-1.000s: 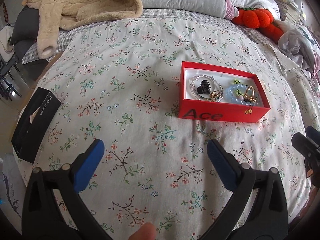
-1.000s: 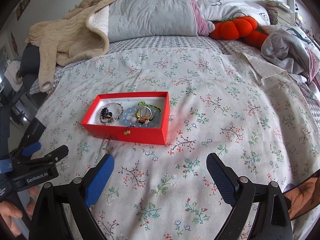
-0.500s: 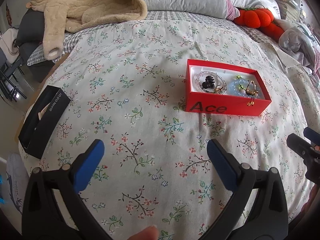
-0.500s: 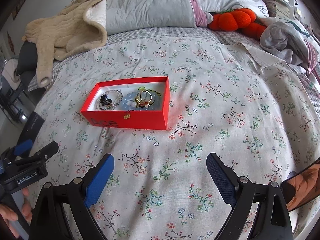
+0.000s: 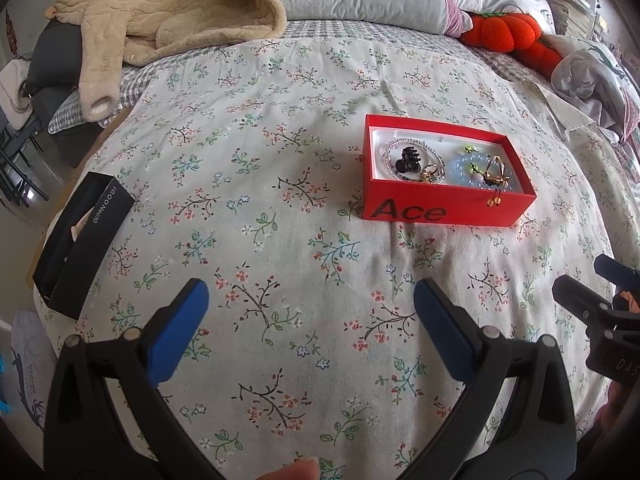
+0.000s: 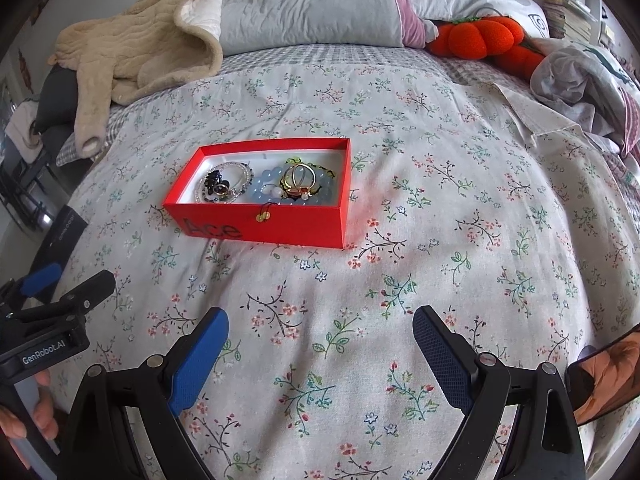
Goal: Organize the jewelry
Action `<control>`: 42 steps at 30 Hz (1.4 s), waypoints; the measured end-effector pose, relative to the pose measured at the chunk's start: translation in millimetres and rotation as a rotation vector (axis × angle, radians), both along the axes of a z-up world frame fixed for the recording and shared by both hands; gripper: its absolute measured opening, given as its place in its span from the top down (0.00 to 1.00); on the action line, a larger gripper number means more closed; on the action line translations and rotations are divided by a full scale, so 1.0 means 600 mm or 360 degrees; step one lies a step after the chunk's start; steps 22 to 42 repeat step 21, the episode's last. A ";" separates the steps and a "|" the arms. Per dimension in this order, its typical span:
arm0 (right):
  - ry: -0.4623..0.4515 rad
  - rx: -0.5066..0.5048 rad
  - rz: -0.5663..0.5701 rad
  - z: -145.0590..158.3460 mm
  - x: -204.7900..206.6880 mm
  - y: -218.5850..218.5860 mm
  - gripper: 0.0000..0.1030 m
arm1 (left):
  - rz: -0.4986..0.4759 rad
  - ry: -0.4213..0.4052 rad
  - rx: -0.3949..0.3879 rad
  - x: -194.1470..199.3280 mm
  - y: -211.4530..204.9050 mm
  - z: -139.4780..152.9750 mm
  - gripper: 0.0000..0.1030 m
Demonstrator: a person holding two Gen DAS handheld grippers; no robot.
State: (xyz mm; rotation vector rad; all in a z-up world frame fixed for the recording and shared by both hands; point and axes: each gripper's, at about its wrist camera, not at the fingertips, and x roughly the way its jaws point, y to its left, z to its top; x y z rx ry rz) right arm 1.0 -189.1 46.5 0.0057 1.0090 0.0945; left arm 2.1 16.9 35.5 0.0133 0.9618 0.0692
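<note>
— Both grippers hang over the flowered bedspread [image 5: 280, 184]. How do they stand?

— Left gripper [image 5: 312, 304]: its two blue pads spread wide, nothing between them. Right gripper [image 6: 320, 330]: the same, two pads wide apart and empty.

— Where is the jewelry?

— In one red box [image 5: 444, 210], lidless, marked "Ace", ahead of the left gripper and to its right; ahead of the right gripper and to its left. Neither gripper touches it.

— What do you count inside?

— One black claw clip [image 5: 408, 159] lying on one clear beaded bracelet [image 5: 390, 152], one pale blue beaded bracelet [image 5: 460, 168] beside it, and gold rings [image 6: 300, 178] on top of the blue one; how many rings, I cannot tell. One small gold piece [image 5: 495, 201] hangs over the front wall.

— Anything else on the bed?

— One black box [image 5: 80, 240], far to the left gripper's left, at the bed's edge. One beige fleece garment [image 5: 160, 20] and one orange plush pumpkin [image 6: 480, 36], both well beyond the red box.
</note>
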 end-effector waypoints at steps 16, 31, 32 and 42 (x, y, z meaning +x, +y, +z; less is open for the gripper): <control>0.0015 -0.0027 0.0015 -0.009 -0.001 0.003 0.08 | -0.0012 0.0003 0.0008 0.000 0.000 -0.001 0.01; 0.0019 -0.0019 0.0001 -0.011 -0.001 -0.001 0.08 | -0.0006 0.0025 0.0006 0.001 0.001 -0.004 0.01; 0.0019 -0.0019 0.0001 -0.011 -0.001 -0.001 0.08 | -0.0006 0.0025 0.0006 0.001 0.001 -0.004 0.01; 0.0019 -0.0019 0.0001 -0.011 -0.001 -0.001 0.08 | -0.0006 0.0025 0.0006 0.001 0.001 -0.004 0.01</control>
